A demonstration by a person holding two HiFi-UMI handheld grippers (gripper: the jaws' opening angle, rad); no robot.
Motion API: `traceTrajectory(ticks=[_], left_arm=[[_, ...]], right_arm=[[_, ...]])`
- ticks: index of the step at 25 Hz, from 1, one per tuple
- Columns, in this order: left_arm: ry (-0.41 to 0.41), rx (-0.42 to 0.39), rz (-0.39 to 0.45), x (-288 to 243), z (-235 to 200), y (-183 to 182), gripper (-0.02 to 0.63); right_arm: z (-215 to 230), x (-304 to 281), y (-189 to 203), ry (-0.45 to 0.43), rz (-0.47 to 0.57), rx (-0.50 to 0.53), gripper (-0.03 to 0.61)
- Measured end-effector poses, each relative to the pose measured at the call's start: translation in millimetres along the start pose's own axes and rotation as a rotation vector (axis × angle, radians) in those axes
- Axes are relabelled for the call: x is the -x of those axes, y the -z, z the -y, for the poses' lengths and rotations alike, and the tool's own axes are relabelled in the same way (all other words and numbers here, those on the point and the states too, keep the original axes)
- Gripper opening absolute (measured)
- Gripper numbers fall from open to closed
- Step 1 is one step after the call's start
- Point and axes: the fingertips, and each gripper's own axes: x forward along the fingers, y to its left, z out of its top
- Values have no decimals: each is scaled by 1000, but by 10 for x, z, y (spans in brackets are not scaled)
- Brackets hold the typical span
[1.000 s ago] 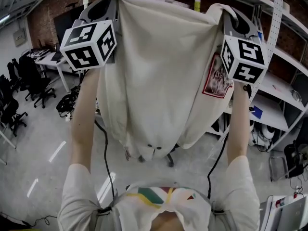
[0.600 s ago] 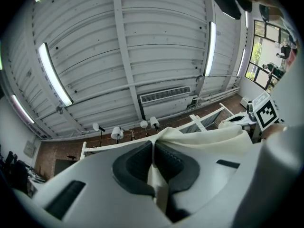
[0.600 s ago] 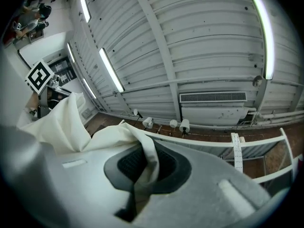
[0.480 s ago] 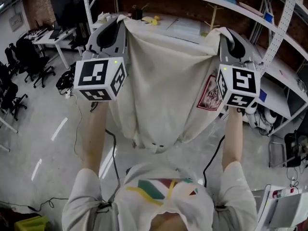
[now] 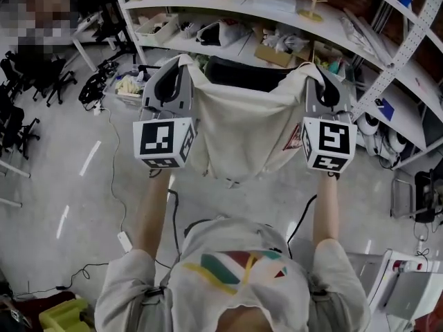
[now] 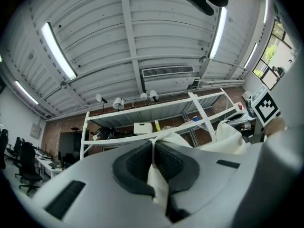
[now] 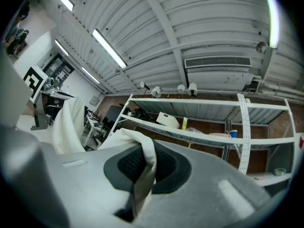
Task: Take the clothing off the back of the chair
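A cream shirt [image 5: 242,126] is held up, spread betw. the two grippers in front of the person, well above the floor [image 5: 83,185], w/ a shelf rack [image 5: 277,9] on the far side. The left gripper [image 5: 183,63] has its fingers clamped tight on the shirt's top left corner. The right gripper [image 5: 313,69] is closed likewise on the top right corner, near a red patch [image 5: 293,138].

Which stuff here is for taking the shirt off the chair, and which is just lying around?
For the job: cream shirt, pinched by the shut left gripper and right gripper; dark chair back behind it.
Just lying about: shelves, cardboard box, office chairs at left, floor cables.
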Motion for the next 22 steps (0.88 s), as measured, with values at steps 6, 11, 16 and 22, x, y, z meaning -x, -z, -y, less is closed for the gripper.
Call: traceTrajectory(ticks=[6,11,16,22], left_arm=[[3,49,-120,52,71,660,16],[-2,69,-144,96,146,1021,17],[-11,110,-187,141,233,1268,15],[-11,126,-213,175,296,1387,15]], right_arm=[[-203,-2,633,-20,-128,-51,6],[-345,15,1006,-26,-191,-86,6],[-474,79,1251,-33,-242,-82,8],[-485,139,1424,-16,-266,-118,8]])
